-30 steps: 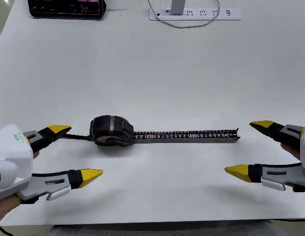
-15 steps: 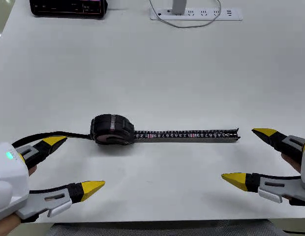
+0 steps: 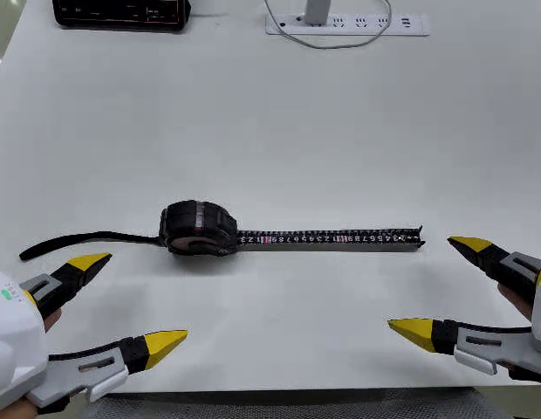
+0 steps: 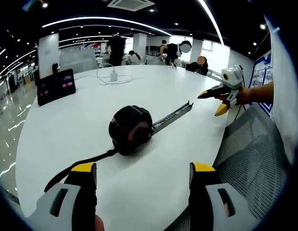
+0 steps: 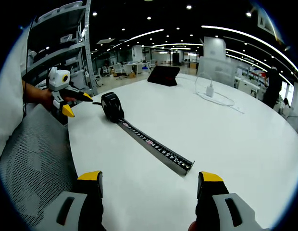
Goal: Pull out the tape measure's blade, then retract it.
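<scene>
A black tape measure [image 3: 198,230] lies on the white table [image 3: 279,140], its blade [image 3: 330,238] pulled out to the right and lying flat. A black wrist strap [image 3: 74,241] trails left from the case. My left gripper [image 3: 131,301] hovers open near the table's front left edge, short of the strap. My right gripper [image 3: 430,285] is open at the front right, just past the blade's hooked end [image 3: 420,236]. The case [image 4: 130,128] sits ahead of the left gripper [image 4: 142,174]; the blade tip [image 5: 186,166] lies between the right gripper's [image 5: 151,182] open jaws, ahead of them.
A white power strip [image 3: 347,24] with a cable lies at the table's far edge, and a dark tablet [image 3: 120,12] stands at the far left. A grey mesh chair [image 5: 36,159] sits at the near edge. People stand at the far side of the table.
My left gripper has drawn back toward the front edge and off the strap, which now lies uncovered. My right gripper has also eased back slightly. The tape measure has stayed put.
</scene>
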A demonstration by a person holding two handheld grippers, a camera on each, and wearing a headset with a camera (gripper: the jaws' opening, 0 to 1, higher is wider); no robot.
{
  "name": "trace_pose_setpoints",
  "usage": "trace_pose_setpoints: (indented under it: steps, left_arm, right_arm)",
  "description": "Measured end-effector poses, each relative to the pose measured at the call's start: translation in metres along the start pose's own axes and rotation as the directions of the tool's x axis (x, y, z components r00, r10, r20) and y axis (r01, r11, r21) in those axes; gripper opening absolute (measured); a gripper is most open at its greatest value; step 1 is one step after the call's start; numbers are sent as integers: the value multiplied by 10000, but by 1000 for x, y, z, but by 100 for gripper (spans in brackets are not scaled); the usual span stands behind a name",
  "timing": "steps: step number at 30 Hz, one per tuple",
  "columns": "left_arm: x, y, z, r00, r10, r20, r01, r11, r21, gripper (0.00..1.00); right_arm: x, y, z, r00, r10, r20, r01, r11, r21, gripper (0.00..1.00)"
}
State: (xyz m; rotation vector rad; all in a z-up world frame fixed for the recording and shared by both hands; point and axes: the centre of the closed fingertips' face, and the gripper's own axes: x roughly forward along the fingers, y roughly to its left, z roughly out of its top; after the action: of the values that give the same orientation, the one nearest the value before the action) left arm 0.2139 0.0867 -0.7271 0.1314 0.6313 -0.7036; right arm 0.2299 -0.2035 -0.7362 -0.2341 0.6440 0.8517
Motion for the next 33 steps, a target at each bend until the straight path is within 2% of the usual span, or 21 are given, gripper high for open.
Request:
trace_pose_setpoints:
  steps: [6, 16, 33]
  left_arm:
    - [-1, 1, 1, 9999, 72, 73, -70, 9999, -154, 79]
    - [0, 0, 0, 10000, 61, 37, -60, 9998, -174, 85]
    - [-3, 0, 2, 9998, 129, 166, -122, 9991, -406, 89]
  right_arm:
    - [-2, 2, 1, 9999, -72, 152, 71, 9999, 94, 84]
    - [-4, 4, -4, 9999, -22, 126, 20, 9999, 170, 89]
    - [-3, 7, -10, 9999, 155, 17, -155, 9998, 154, 90]
